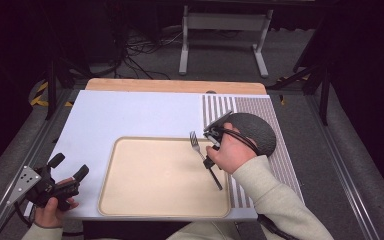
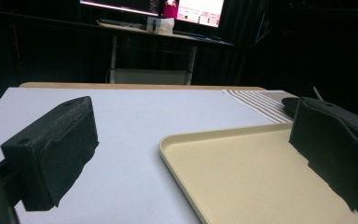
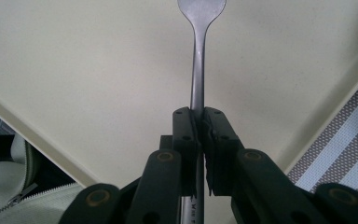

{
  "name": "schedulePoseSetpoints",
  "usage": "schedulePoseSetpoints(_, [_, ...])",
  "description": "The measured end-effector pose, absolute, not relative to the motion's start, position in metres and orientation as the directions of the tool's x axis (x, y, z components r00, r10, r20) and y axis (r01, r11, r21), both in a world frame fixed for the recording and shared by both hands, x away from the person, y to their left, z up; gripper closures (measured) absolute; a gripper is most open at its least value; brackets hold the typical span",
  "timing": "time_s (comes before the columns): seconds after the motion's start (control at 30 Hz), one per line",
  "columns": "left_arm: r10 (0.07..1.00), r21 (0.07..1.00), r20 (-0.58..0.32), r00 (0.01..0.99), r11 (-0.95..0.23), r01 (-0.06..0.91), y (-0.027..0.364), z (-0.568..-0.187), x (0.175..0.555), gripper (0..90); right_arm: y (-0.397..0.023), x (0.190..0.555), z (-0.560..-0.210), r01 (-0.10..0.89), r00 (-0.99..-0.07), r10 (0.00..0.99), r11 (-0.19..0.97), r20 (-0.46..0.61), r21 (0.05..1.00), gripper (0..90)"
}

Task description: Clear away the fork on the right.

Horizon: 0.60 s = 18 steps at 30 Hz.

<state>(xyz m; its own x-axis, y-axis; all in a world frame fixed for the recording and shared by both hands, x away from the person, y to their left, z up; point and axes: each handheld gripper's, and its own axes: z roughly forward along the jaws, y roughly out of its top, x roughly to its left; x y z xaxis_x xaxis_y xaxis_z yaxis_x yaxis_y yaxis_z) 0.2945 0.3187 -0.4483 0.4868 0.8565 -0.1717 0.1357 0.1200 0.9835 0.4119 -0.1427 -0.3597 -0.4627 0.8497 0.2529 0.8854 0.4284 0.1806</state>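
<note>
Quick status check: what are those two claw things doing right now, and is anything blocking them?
Right gripper shut on fork, over tray. Left gripper open, idle beside it. Nothing in the way.

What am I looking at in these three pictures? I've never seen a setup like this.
A person sits at a table with a hand-held two-jaw gripper in each hand. The high view looks down from above; the other two come from cameras riding on each gripper, looking along its black jaws. On the table lie a beige tray, a striped mat and a dark grey round thing I can't identify. The right gripper is shut on a fork by its handle, over the tray. The left gripper is open and holds nothing, near the table's left front corner.
</note>
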Motion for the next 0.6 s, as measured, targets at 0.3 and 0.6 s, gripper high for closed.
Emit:
schedulePoseSetpoints(0.3, [0.857,0.984,-0.171,0.487,0.119,0.136,0.319,-0.448,0.295,1.7,-0.140,0.414,-0.371,0.901,-0.432,0.873,0.408,0.227,0.145,83.9])
schedulePoseSetpoints(0.6, [0.857,0.983,-0.173,0.486,0.121,0.138,0.319,-0.449,0.295,1.7,-0.137,0.413,-0.383,0.906,-0.424,0.875,0.407,0.236,0.118,83.9])
